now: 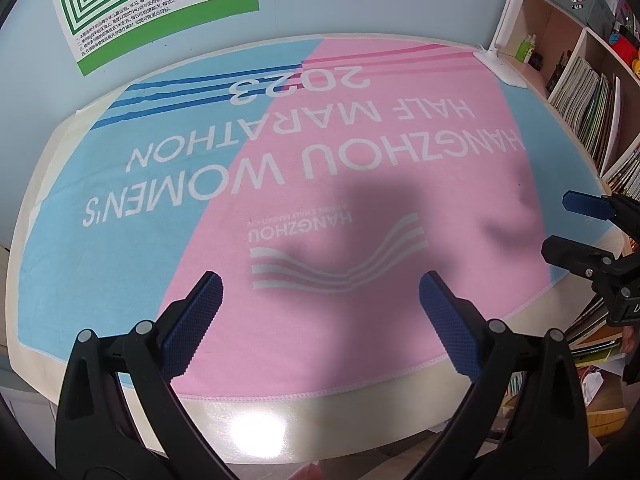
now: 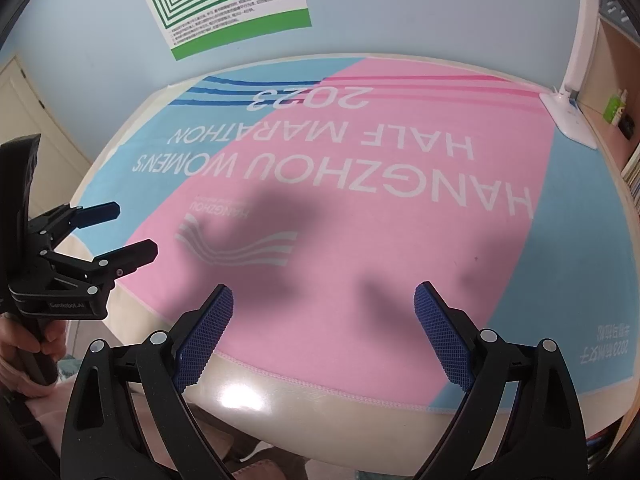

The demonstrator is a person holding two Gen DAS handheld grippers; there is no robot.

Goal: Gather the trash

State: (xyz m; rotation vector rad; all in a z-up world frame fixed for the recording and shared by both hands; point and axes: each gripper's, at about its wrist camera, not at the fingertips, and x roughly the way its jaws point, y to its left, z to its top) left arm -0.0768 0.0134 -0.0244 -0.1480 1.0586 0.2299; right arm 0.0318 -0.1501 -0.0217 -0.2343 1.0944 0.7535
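Observation:
No trash shows in either view. My left gripper (image 1: 320, 300) hangs open above the near edge of a pink and blue towel (image 1: 360, 184) that covers the table; nothing lies between its blue pads. My right gripper (image 2: 324, 312) is open too, over the towel (image 2: 360, 208) near its front hem. In the right wrist view the left gripper (image 2: 136, 230) appears at the left, open, held by a hand (image 2: 24, 340). In the left wrist view the right gripper (image 1: 560, 224) juts in from the right edge, open.
A white desk lamp (image 1: 502, 60) stands at the table's back right corner, also the lamp (image 2: 570, 116). Bookshelves (image 1: 584, 100) full of books flank the right side. A green and white poster (image 1: 160, 8) hangs on the blue wall. The glossy cream table edge (image 2: 320, 412) runs along the front.

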